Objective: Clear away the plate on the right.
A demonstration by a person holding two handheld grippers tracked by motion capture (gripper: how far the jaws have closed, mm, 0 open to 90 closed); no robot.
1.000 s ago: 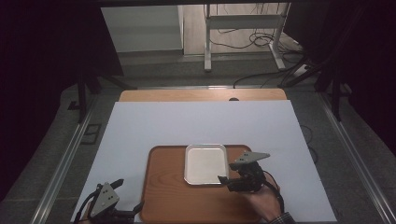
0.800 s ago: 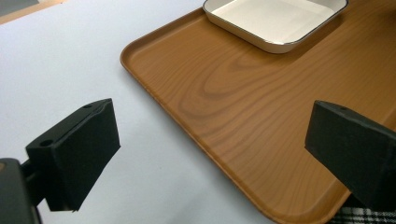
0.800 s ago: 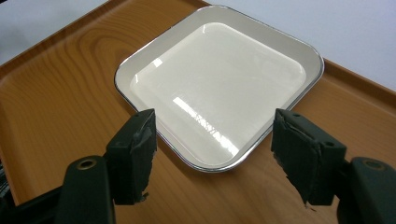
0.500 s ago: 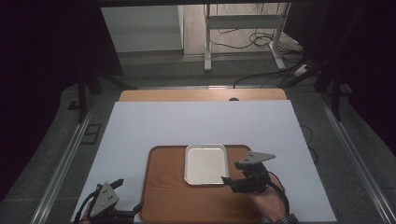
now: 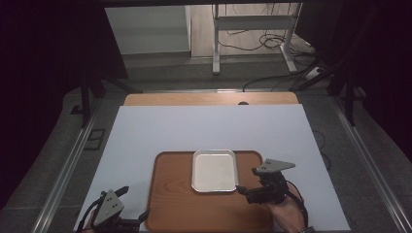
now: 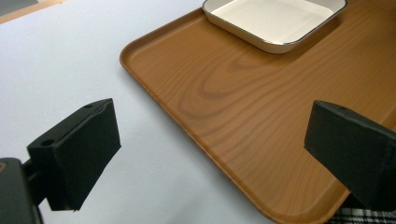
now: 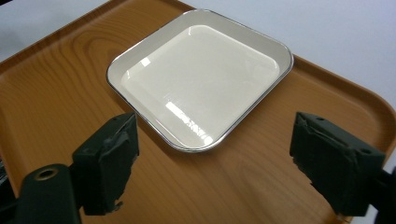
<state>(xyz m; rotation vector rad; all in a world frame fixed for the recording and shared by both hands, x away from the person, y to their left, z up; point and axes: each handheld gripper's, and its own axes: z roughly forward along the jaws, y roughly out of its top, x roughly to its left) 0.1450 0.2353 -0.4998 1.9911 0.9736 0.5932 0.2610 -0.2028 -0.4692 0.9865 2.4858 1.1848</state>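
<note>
A white square plate (image 5: 214,171) with a thin dark rim sits at the far middle of a brown wooden tray (image 5: 175,204). My right gripper (image 5: 241,191) points left at the plate's near right corner. It stands open, its jaws have just been opening, and nothing is gripped. In the right gripper view the plate (image 7: 201,79) lies just ahead of the right gripper (image 7: 219,158) on the tray (image 7: 60,93). My left gripper (image 5: 133,203) rests open at the tray's near left corner. The left gripper (image 6: 215,140) straddles the tray's edge (image 6: 243,93), with the plate (image 6: 275,18) farther off.
A white sheet (image 5: 204,126) covers the table, with a strip of wooden tabletop (image 5: 209,99) at the back. Metal rails (image 5: 73,165) run along both sides. Cables and a metal stand (image 5: 252,43) are on the floor beyond. Checked cloth (image 6: 369,217) shows by the left gripper.
My right gripper has edged to the right, away from the plate's corner, and its jaws have spread wider. The plate, the tray and the left gripper stay where they were.
</note>
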